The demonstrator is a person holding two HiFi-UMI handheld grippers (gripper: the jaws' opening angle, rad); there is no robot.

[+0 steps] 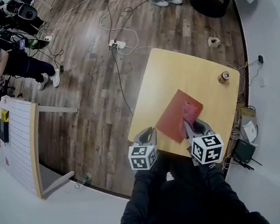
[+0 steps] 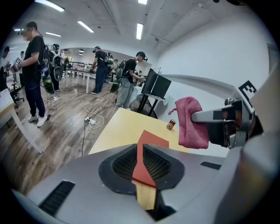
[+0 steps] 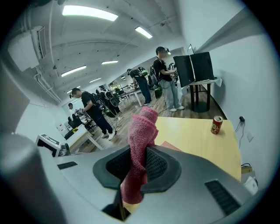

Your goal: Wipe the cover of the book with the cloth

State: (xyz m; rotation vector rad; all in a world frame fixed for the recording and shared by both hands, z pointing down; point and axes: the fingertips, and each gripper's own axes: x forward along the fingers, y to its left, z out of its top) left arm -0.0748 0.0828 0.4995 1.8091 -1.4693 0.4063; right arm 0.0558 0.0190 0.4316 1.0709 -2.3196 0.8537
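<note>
A thin red book lies flat on the small yellow table, towards its near edge. My right gripper is shut on a pink cloth, which hangs bunched from its jaws just over the book's right part. In the right gripper view the cloth fills the slit of the gripper. My left gripper is shut at the book's near-left corner. Through its narrow slit I see the book and table. The left gripper view also shows the cloth.
A small red can stands near the table's far right corner. The table sits on a wood floor with cables and a power strip. A white panel lies to the left. People stand at the room's far side.
</note>
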